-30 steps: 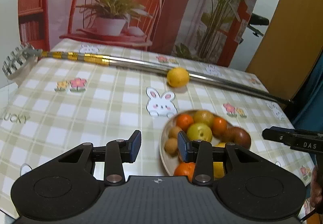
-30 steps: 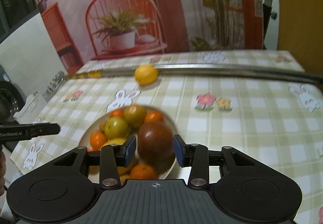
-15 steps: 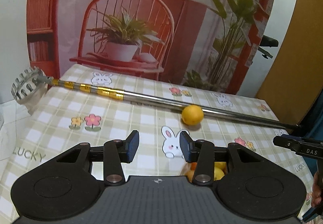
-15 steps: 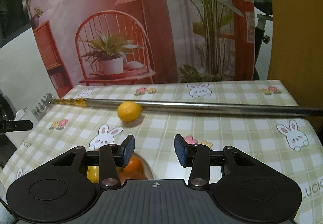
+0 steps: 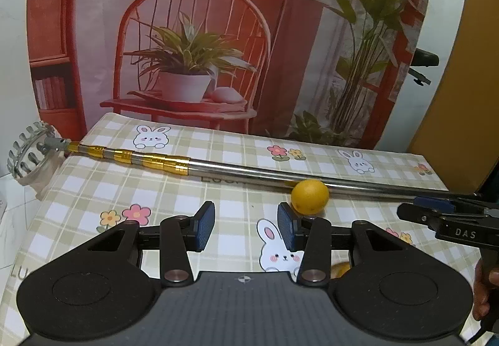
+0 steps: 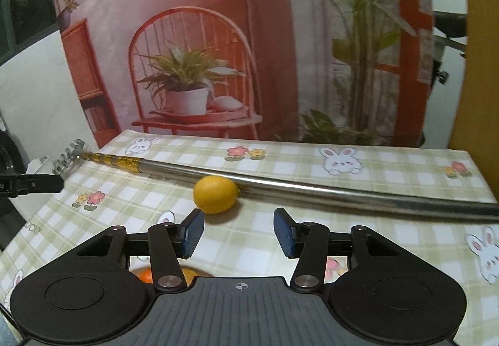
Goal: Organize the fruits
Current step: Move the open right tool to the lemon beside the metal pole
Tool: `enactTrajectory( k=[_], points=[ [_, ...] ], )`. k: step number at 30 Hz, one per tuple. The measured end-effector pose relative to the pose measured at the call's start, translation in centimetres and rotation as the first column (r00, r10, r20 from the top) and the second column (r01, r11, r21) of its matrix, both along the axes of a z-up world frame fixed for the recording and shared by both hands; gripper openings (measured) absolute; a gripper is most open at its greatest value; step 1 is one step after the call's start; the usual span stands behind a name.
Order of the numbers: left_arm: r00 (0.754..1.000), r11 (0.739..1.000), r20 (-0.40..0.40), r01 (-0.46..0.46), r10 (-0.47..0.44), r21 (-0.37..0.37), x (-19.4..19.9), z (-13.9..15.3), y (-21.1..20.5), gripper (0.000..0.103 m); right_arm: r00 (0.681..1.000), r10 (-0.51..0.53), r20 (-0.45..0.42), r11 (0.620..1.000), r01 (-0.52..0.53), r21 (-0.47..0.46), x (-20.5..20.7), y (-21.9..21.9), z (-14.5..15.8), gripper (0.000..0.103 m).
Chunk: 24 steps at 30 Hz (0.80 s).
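Note:
A yellow lemon (image 5: 309, 196) (image 6: 215, 194) lies on the checked tablecloth (image 5: 103, 190) against a long metal pole (image 5: 243, 170) (image 6: 312, 188). My left gripper (image 5: 246, 227) hovers open and empty, with the lemon just beyond its right finger. The jaws of my right gripper (image 6: 238, 232) are opening with nothing between them, and the lemon sits just past its left finger. Slivers of orange fruit (image 6: 146, 276) and yellow fruit (image 5: 340, 269) peek out under the gripper bodies; whatever holds them is hidden. Each gripper shows at the edge of the other's view: the right gripper (image 5: 449, 221), the left gripper (image 6: 31, 184).
The pole has gold bands and a clawed picker head (image 5: 28, 152) overhanging the table's left edge. A printed backdrop (image 5: 193, 50) of a chair and plants stands behind the table. The cloth (image 6: 389, 237) to the right of the lemon is bare apart from the pole.
Both grippers drew back and tilted up, so the bowl of fruit slid out of sight beneath them. The dark red fruit between the right jaws is gone, and those jaws stand wider.

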<state>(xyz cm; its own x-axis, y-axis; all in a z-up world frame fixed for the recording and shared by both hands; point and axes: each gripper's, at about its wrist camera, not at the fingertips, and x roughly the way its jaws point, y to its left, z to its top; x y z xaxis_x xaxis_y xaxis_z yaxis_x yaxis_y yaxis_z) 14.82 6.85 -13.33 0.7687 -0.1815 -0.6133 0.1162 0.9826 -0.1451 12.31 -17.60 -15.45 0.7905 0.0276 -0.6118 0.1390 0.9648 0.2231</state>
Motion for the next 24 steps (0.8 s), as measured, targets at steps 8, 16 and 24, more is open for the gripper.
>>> enactTrajectory(
  k=[8, 16, 24],
  points=[
    [0.999, 0.999, -0.010, -0.041, 0.040, -0.010, 2.4, -1.2, 0.6, 0.047, 0.999, 0.022, 0.023, 0.999, -0.023, 0.033, 4.8, 0.4, -1.1, 0.047],
    [0.994, 0.996, -0.056, -0.090, 0.089, -0.016, 4.0, -3.3, 1.6, 0.047, 0.997, 0.070, -0.028, 0.996, -0.068, 0.053, 9.9, 0.7, -3.7, 0.052],
    [0.991, 0.994, -0.087, -0.105, 0.103, -0.015, 4.5, -4.4, 2.5, 0.047, 0.992, 0.048, -0.117, 0.990, -0.032, 0.137, 13.4, 0.9, -6.8, 0.053]
  ],
)
